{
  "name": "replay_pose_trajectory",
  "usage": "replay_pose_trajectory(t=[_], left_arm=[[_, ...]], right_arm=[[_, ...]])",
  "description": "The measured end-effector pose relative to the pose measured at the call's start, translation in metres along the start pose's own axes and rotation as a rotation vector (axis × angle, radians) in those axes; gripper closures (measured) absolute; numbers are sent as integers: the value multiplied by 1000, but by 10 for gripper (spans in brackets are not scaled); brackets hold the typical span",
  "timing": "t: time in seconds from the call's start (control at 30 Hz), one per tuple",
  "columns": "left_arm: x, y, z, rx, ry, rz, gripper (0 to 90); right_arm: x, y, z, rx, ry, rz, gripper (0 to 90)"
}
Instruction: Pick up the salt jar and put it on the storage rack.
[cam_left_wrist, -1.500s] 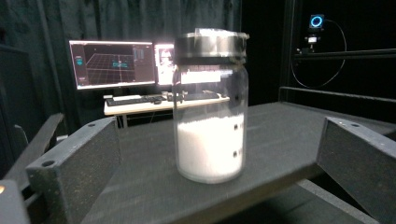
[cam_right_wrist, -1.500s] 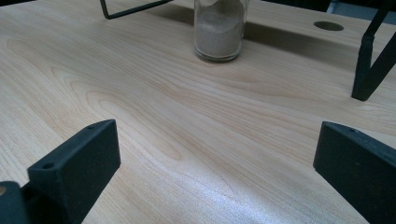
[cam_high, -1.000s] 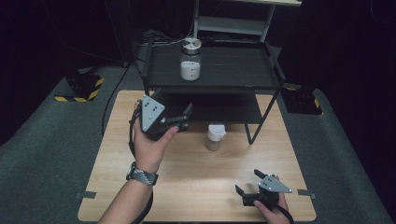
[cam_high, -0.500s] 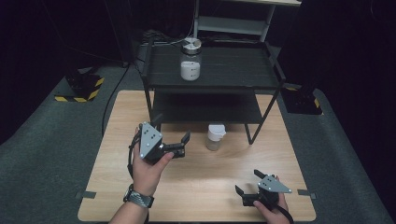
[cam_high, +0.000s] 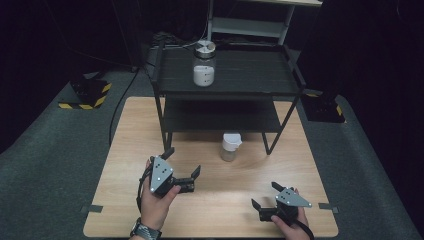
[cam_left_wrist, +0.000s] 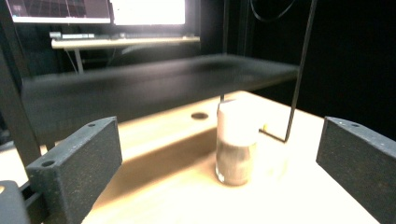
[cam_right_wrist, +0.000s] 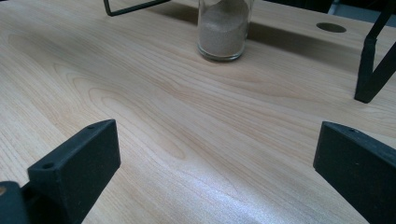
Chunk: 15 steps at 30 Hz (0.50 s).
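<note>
Two grippers sit low over the table (cam_high: 125, 130) in the high view: the left gripper (cam_high: 182, 167) held near the front left, its fingers spread apart and empty, and the right gripper (cam_high: 264, 196) near the front right edge, fingers also spread with nothing between them. The small jar (cam_high: 230, 147) with a white cap stands upright on the table just in front of the black rack (cam_high: 280, 82), well apart from both grippers. A bigger jar (cam_high: 204, 63) stands on the rack's top shelf.

In the left gripper view the small jar (cam_left_wrist: 237, 142) stands ahead, between the wide-open fingers (cam_left_wrist: 77, 161) but farther off, untouched.

In the right gripper view the small jar (cam_right_wrist: 224, 29) holds brownish powder and stands far ahead of the parted fingers (cam_right_wrist: 77, 158), beside a rack leg (cam_right_wrist: 371, 70).
</note>
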<state>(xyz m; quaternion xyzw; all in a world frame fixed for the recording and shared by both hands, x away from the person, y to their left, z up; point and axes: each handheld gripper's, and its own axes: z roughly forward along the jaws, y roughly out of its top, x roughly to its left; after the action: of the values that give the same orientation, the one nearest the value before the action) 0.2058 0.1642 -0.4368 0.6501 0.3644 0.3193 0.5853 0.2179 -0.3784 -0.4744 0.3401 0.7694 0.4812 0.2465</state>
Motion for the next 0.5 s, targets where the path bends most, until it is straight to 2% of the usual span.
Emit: replay_pose_trajectory(t=[0.2,0.4,0.5], left_arm=[[-2,-17,-3,55,-4,-10,4],[-1,-32,-6,108,-26,-24,3],[0,-36,-5,150,-32,-19,4]], right_arm=[[0,0,0,0,2,0,2],[0,0,0,1,2,-2,2],[0,0,0,1,0,2,2]])
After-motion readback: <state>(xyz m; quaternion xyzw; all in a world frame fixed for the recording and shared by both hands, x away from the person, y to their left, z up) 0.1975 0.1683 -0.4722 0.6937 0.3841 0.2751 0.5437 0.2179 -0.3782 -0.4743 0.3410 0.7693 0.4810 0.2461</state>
